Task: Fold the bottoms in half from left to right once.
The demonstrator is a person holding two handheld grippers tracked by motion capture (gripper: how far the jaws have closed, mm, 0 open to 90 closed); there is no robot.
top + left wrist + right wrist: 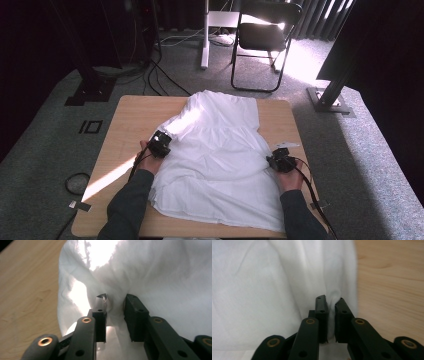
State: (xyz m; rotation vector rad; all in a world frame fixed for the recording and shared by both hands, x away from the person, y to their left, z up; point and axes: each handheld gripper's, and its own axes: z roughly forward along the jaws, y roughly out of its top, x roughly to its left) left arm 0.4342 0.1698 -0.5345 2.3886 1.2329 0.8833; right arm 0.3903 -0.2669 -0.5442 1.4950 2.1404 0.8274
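Observation:
A white garment (220,145) lies spread over the middle of the wooden table (135,112), its wider hem toward the near edge. My left gripper (165,144) is at the garment's left edge, held in a hand. In the left gripper view its jaws (115,302) are closed on a bunched fold of the white cloth (162,277) that fills the gap between the pads. My right gripper (274,160) is at the garment's right edge. In the right gripper view its jaws (331,302) stand nearly together, pinching a thin ridge of cloth (262,290) beside bare wood (392,290).
Bare tabletop (25,290) runs along the garment's left side, with a sunlit stripe near the left forearm. Behind the table stand a black folding chair (265,35), a white post (205,45) and black stands (92,85) (330,95). Cables lie on the grey carpet.

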